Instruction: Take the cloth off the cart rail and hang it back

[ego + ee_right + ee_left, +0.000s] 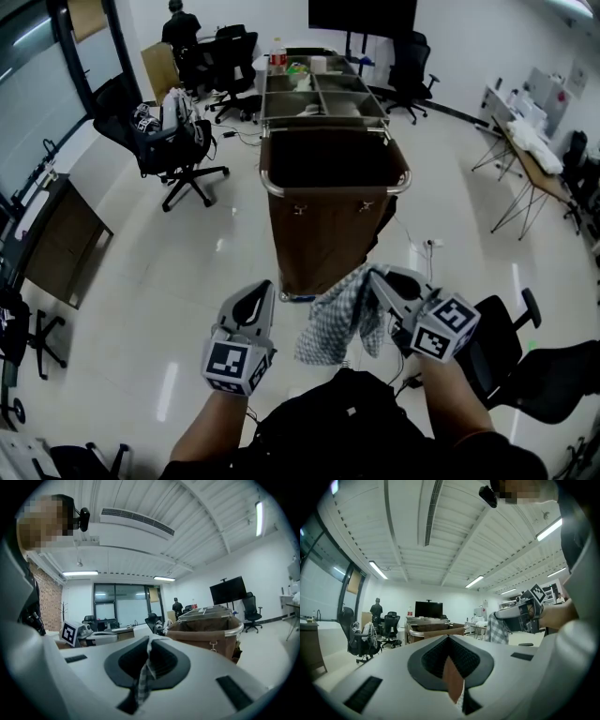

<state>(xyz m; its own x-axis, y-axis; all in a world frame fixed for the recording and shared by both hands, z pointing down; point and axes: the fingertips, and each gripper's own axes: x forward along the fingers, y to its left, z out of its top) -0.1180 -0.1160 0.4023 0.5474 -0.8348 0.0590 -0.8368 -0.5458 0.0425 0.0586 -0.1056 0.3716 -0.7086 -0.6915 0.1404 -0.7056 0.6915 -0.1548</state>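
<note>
Before the person, across a stretch of bare floor, stands the cart (333, 234), its brown bag slung under a chrome rail (337, 194) that carries nothing. The cloth (337, 314), a grey check, is off that rail and hangs in the air near the person, apart from the cart. The right gripper (373, 275) has its jaws clamped on an upper fold of it, and the rest dangles free. The left gripper (265, 286) is held beside it with jaws drawn together; I could not make out anything pinched in them. Risk, in my judgement: the cloth depends on one small bite, so a slip would drop it to the floor. Laid over the smooth rail from one point only, it may bunch, sit unevenly and slide into the bag or off the outer side. The loose hem could also catch the bag's front edge on the way in. The head view alone shows the whole drape and its clearance from the rail. The right gripper view alone shows the strip of check caught between the pads. The left gripper view gives the side aspect of the cloth hanging beneath the other gripper, plus a scrap of check low in its own slit, held or merely beyond, I cannot tell.
</note>
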